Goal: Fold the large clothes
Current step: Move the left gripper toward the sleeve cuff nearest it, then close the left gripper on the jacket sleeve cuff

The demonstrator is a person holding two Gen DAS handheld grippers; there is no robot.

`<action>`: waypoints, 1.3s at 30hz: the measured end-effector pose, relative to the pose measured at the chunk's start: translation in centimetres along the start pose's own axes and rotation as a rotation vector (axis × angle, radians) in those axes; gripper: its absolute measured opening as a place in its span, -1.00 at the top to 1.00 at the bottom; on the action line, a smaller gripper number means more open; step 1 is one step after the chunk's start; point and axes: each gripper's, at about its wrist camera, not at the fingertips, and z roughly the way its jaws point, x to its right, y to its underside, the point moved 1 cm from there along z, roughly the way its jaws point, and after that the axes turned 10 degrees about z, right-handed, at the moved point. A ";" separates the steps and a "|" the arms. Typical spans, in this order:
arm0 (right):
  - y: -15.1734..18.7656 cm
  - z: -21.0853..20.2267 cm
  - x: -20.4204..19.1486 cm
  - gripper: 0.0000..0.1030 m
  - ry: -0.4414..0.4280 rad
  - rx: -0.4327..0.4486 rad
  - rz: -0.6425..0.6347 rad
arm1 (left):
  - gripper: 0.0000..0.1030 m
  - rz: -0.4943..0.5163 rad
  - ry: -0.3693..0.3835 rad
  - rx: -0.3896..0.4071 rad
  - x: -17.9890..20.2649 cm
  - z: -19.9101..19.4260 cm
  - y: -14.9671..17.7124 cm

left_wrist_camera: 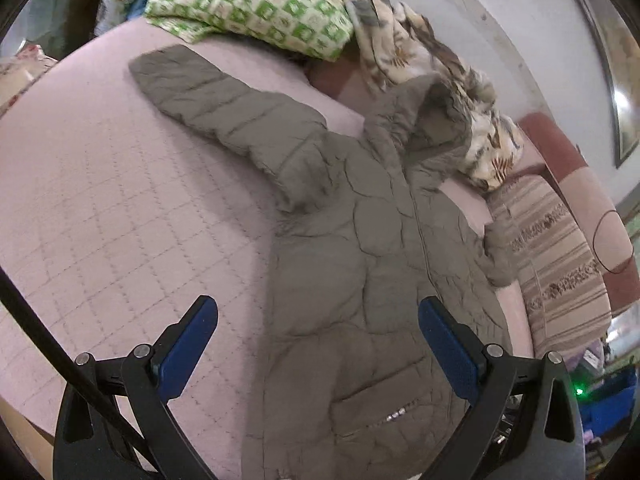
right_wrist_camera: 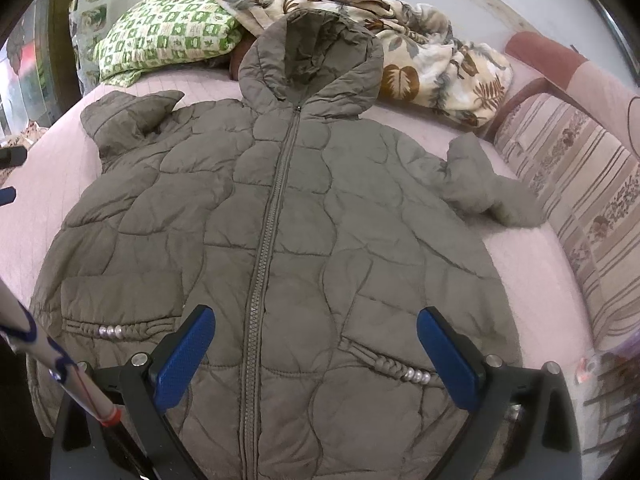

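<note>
Item: one large quilted hooded jacket (right_wrist_camera: 280,216), olive-grey, laid flat and front-up on a bed with a pale pink quilted cover (left_wrist_camera: 120,208). Zip (right_wrist_camera: 272,216) closed along the full front. Hood (right_wrist_camera: 312,60) spread open at the head end, its top edge touching a crumpled leaf-print blanket (right_wrist_camera: 440,64). Sleeves: in the left wrist view one sleeve (left_wrist_camera: 224,108) extends outward across the cover toward a green-and-white checked pillow (left_wrist_camera: 256,4); in the right wrist view the other sleeve (right_wrist_camera: 484,188) lies bent beside a striped cushion (right_wrist_camera: 572,184) at the bed's edge. Pockets: two, each trimmed with gathered stitching and a short row of pearl-like beads (right_wrist_camera: 416,376). Left hand-held gripper (left_wrist_camera: 318,344): released, blue pads wide apart, nothing between them, hovering above the jacket's lower side panel and the bare cover next to it. Right hand-held gripper (right_wrist_camera: 316,352): likewise released, pads spread, holding nothing, positioned over the lower front with the zip running between its fingers. Whether either touches the fabric cannot be told. Pillow and blanket sit together at the head of the bed, against a light wall (left_wrist_camera: 520,32).
</note>
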 end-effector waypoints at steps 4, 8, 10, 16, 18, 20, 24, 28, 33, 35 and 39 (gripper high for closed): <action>0.0 1.3 0.9 -0.99 -0.006 -0.031 0.034 | -0.94 0.007 0.033 -0.056 -0.1 1.7 -1.2; -0.2 1.9 2.2 -0.99 -0.001 -0.033 0.070 | -0.94 0.019 -0.029 -0.038 -0.7 2.2 -2.4; -0.4 2.2 2.7 -0.99 0.004 -0.032 0.081 | -0.94 0.021 -0.082 -0.011 -1.1 2.2 -3.1; -0.5 3.6 3.6 -0.99 0.017 -0.054 0.101 | -0.95 0.018 -0.290 0.078 -3.6 2.4 -6.1; -0.5 4.0 3.7 -0.99 0.019 -0.060 0.101 | -0.95 0.020 -0.375 0.086 -5.1 2.9 -7.7; -0.5 4.3 3.7 -0.99 0.026 -0.066 0.100 | -0.95 0.003 -0.445 0.088 -7.1 3.6 -9.8; -0.6 4.9 4.0 -0.99 0.043 -0.071 0.105 | -0.95 -0.125 -0.451 0.082 -12.3 4.9 -13.6; -0.8 5.6 4.2 -0.99 0.061 -0.082 0.111 | -0.95 -0.230 -0.463 0.104 -16.4 6.1 -16.0; -1.2 6.5 4.0 -0.99 0.078 -0.086 0.104 | -0.95 -0.301 -0.441 0.107 -20.0 8.2 -17.8; -1.4 6.7 3.9 -0.99 0.084 -0.085 0.100 | -0.94 -0.336 -0.402 0.110 -21.3 9.3 -18.4; -1.9 7.1 3.7 -0.99 0.094 -0.077 0.094 | -0.94 -0.400 -0.329 0.112 -23.7 11.5 -19.4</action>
